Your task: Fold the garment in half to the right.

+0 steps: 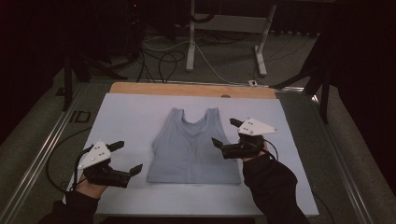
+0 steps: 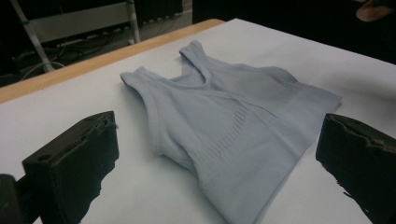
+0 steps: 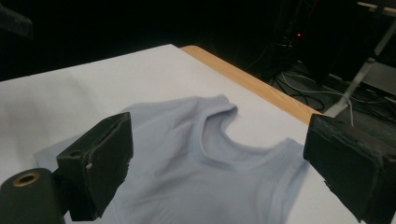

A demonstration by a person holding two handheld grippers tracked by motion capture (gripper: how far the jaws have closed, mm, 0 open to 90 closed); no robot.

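The tank top [image 1: 192, 147] lies flat on the surface [image 1: 130, 112], about midway across it, its straps pointing away from me and its hem nearest me. My left hand-held gripper [image 1: 127, 157] sits to the left of the top, near its lower corner but apart from it. My right hand-held gripper [image 1: 227, 132] is at the top's right edge, just beside the armhole. Behind the surface, on the floor, stands a frame [image 1: 224, 28] among cables [image 1: 163, 58].

A plain pale blue-grey sleeveless knit top [image 1: 190, 149] with faint ribbed banding lies on a white sheet [image 1: 130, 116] over the light wooden counter [image 1: 187, 89], between black hand-held grippers carrying white plates.
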